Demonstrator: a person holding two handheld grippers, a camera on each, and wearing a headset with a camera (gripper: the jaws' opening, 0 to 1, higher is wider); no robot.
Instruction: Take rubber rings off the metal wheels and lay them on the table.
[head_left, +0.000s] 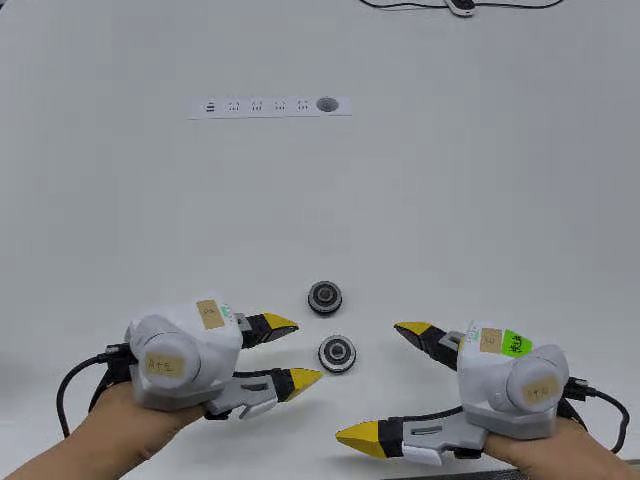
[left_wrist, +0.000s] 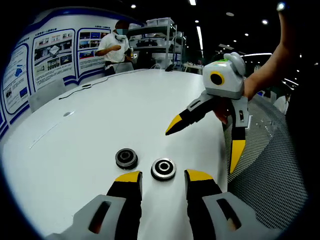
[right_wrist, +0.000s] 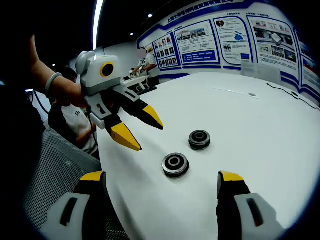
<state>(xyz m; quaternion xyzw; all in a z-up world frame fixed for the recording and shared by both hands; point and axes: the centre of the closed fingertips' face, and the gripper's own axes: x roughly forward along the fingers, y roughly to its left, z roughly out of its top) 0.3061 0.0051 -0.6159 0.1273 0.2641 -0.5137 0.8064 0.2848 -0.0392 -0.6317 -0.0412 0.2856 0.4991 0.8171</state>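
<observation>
While both wheels lie flat on the bench (head_left: 480, 200), neither gripper holds anything.

Left gripper (head_left: 305, 350): jaws parted a moderate way and empty. Their tips stop just short of the near wheel (head_left: 337, 353), which sits straight ahead of the gap in the left gripper view.

Right gripper (head_left: 370, 382): jaws spread wide and empty. The same wheel lies ahead of them, a little apart, between the two grippers.

The far wheel (head_left: 325, 297) lies just beyond the near one, apart from it and farther from both pairs of jaws.

Rings: a dark band shows on each wheel. I judge both rubber rings to be on, though rubber and metal are hard to separate at this size. No loose ring lies on the bench.

Step in hand, as I judge it: approach, with nothing yet gripped.

Next move likely calls for one pair of jaws to pin the near wheel by its rim or hub while the other catches the ring's edge and peels it outward. The wheel may slide on the smooth surface.
</observation>
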